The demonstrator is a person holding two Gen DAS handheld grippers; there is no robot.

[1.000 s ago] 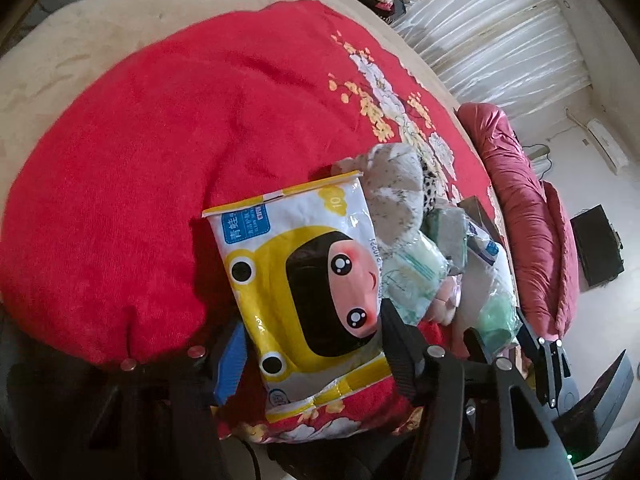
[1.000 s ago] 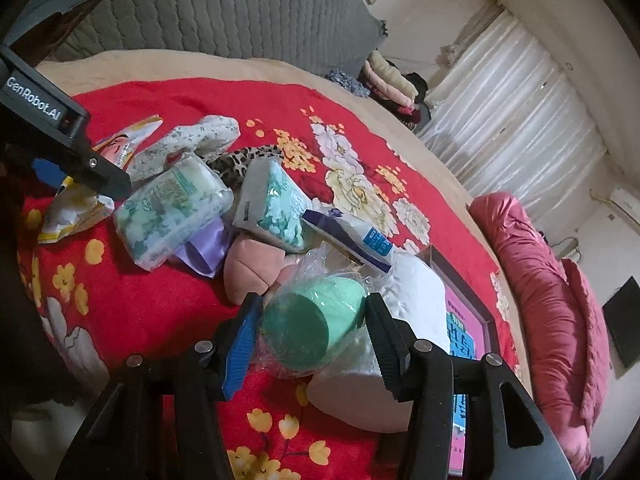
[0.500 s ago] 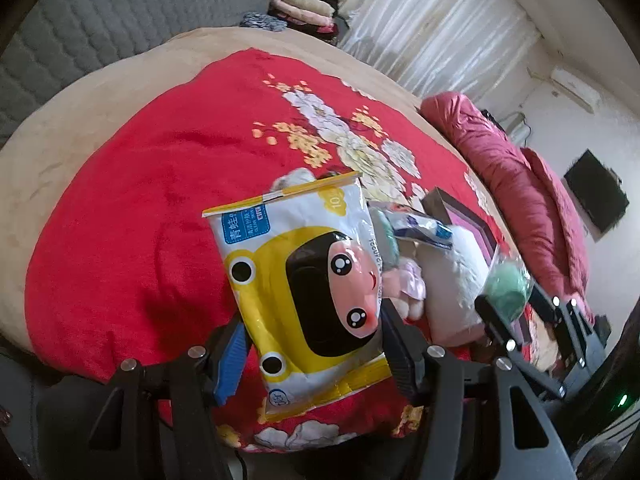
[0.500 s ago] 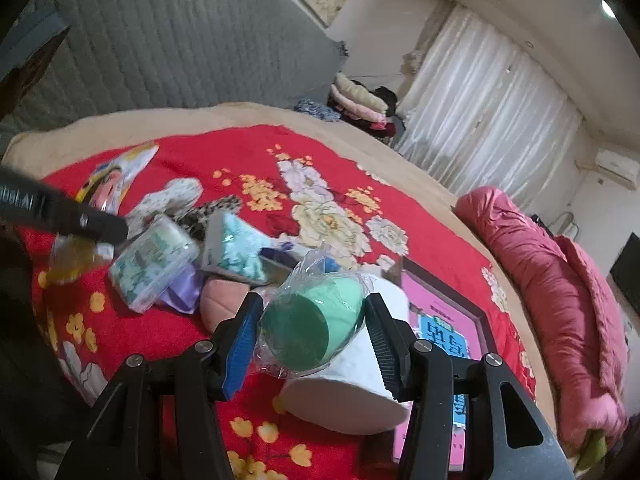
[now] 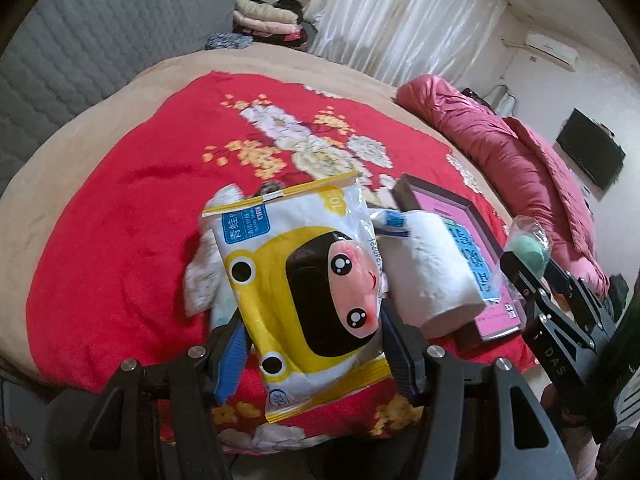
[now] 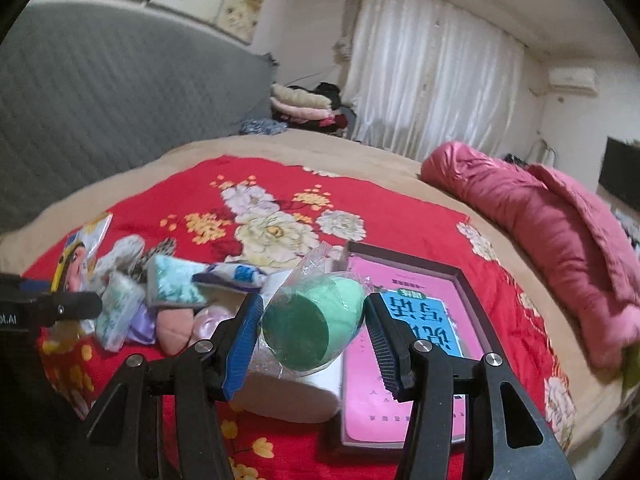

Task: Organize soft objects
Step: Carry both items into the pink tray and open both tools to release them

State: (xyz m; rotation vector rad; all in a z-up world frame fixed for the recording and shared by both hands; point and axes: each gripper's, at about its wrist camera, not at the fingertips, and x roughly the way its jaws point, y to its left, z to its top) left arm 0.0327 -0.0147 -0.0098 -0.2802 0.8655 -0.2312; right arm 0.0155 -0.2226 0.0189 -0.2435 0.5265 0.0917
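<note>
My left gripper [image 5: 312, 344] is shut on a yellow and white wet-wipes pack [image 5: 304, 276] with a cartoon face, held above the red blanket [image 5: 132, 216]. My right gripper [image 6: 312, 344] is shut on a green sponge in a clear bag [image 6: 312, 328]; it also shows at the right of the left wrist view [image 5: 528, 244]. Below lie a white paper roll [image 5: 432, 268], a pink framed box [image 6: 408, 360], and a heap of small soft packs and cloths [image 6: 160, 304]. The wipes pack also shows at the left of the right wrist view [image 6: 76, 264].
A rolled pink quilt [image 6: 552, 232] lies along the bed's right side. A grey padded headboard [image 6: 100, 92] stands at the left. Folded clothes [image 6: 304, 108] sit beyond the bed near white curtains [image 6: 432, 80]. A tan sheet [image 5: 80, 132] borders the blanket.
Both grippers have risen and tilted up with their loads, so more of the room shows. The left one swung right, bringing the paper roll and pink box into view.
</note>
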